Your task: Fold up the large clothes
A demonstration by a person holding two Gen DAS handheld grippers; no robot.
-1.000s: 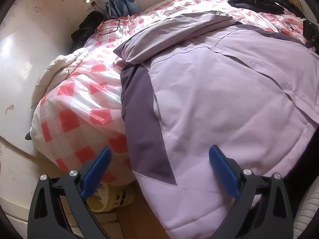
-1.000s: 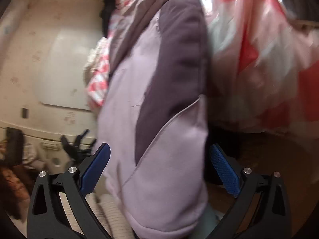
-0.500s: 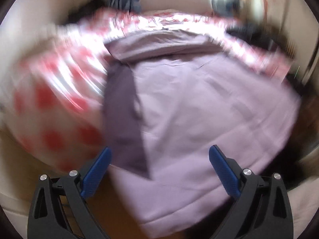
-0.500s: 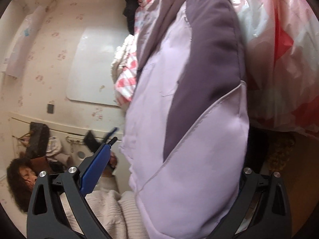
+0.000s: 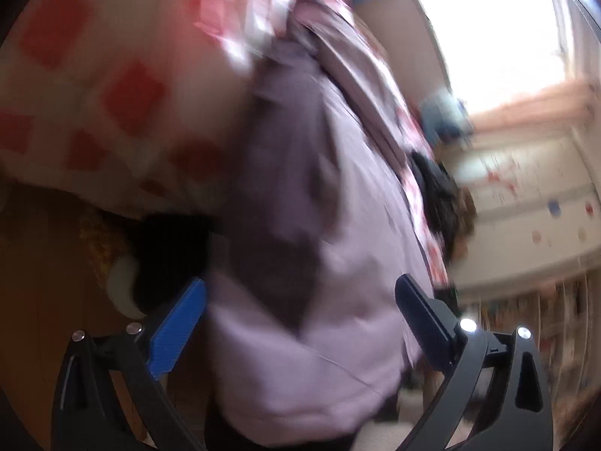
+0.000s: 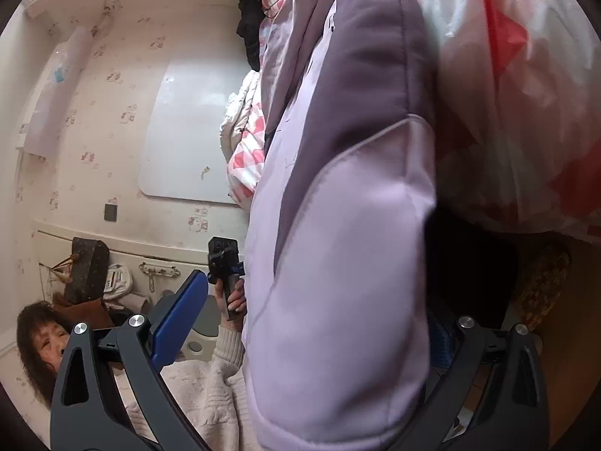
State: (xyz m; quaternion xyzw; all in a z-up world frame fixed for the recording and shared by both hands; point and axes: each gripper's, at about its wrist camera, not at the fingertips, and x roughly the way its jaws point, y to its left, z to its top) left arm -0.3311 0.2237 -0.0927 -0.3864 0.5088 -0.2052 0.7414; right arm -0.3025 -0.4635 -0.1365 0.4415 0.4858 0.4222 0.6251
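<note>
A large lilac padded jacket (image 5: 338,270) with dark purple side panels lies on a bed and hangs over its edge. In the blurred left wrist view its hem sits between the open jaws of my left gripper (image 5: 300,319), with no grip on it. In the right wrist view the jacket's hem (image 6: 345,282) fills the space between the wide-open jaws of my right gripper (image 6: 311,323); the right finger is mostly hidden behind the cloth. The left gripper (image 6: 224,259) shows there beside the jacket's far edge.
The bed has a red-and-white checked cover (image 6: 518,105) under clear plastic. A wall with a white board (image 6: 188,131) is to the left. The person (image 6: 49,342) in a cream sweater stands close. Wooden floor (image 5: 41,282) and a patterned slipper (image 6: 541,282) lie below the bed.
The left gripper has swung sharply down and rolled, so its view is tilted and blurred. The right gripper has moved closer along the jacket's hanging hem. Both stay open.
</note>
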